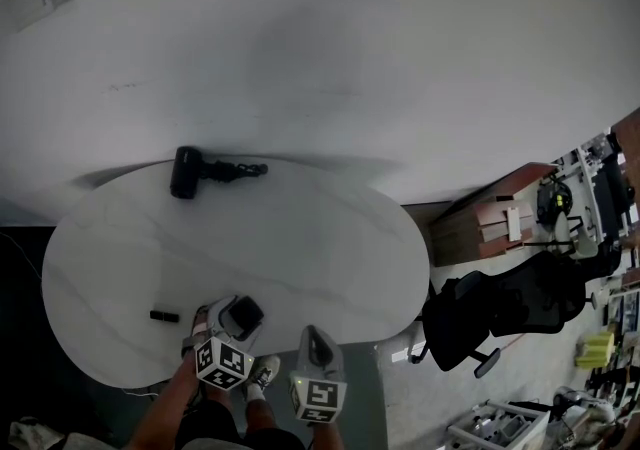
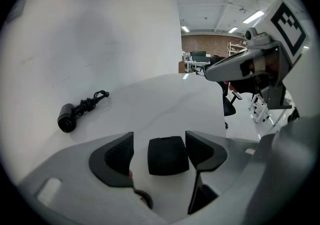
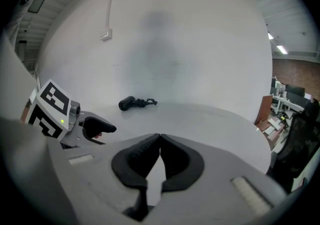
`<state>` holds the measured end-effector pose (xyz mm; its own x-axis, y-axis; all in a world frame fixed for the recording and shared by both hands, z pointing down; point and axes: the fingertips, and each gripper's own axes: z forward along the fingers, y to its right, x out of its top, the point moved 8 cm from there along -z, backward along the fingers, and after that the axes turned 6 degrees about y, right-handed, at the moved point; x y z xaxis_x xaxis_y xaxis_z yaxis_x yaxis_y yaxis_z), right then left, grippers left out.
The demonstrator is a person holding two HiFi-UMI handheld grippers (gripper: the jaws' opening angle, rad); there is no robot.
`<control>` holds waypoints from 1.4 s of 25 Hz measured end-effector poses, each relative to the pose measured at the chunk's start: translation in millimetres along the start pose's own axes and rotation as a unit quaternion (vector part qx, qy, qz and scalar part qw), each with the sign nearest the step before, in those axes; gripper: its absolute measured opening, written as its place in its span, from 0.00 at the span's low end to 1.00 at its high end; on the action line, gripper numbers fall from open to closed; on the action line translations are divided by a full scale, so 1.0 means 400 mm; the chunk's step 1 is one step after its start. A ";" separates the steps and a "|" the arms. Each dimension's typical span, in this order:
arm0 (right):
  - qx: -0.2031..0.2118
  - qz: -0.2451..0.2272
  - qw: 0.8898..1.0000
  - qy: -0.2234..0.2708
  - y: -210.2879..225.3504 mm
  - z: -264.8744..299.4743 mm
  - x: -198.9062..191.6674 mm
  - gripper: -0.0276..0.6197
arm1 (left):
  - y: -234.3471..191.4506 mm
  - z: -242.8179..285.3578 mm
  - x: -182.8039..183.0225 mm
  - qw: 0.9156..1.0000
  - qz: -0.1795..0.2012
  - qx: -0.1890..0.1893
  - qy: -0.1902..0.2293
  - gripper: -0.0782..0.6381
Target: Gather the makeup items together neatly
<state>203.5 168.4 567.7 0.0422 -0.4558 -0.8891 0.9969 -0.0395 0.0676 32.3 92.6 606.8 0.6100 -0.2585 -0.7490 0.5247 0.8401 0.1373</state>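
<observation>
Grey plastic jaws on the left gripper [image 2: 159, 138] are spread, with a flat black compact [image 2: 168, 156] sitting between them on the white table [image 1: 330, 238]. There's a visible gap on the left side at least, so I'd say the pads aren't pressing on it. The right gripper [image 3: 160, 139] is pressed together on nothing and hangs at the near edge, just right of the left one.

Going outward: a small black tube [image 1: 165, 316], lipstick-ish but too tiny to be sure, lies near the compact on its left, also close to the near edge. Its long axis runs roughly left to right. Way off at the far left of the table is a black corded gadget [image 1: 190, 173], maybe a small hair dryer, with its cord bunched to its right.

My guess is the compact is the gathering spot and the tube comes next. It's off the left gripper's left side, so the left hand is clearly the nearer one, and the jaws would need to close across the tube's short width. The corded thing is a far reach for either hand.
</observation>
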 end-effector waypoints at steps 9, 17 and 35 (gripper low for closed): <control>0.013 -0.020 0.999 0.039 -0.009 -0.037 0.093 0.05 | -0.040 -0.123 0.085 0.994 -0.032 0.088 0.060 0.44; 0.060 -0.046 0.991 0.106 -0.073 -0.068 0.204 0.05 | -0.079 -0.294 0.135 0.972 -0.070 0.183 0.126 0.33; 0.175 -0.103 0.967 0.156 -0.253 -0.144 0.332 0.05 | -0.072 -0.605 0.065 0.904 -0.197 0.319 0.206 0.13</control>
<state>112.1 163.2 416.6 -0.0835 -0.1182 -0.9895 0.9048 -0.4251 -0.0256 -110.7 177.2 426.6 0.0966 -0.1681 -0.9810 0.9690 0.2410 0.0541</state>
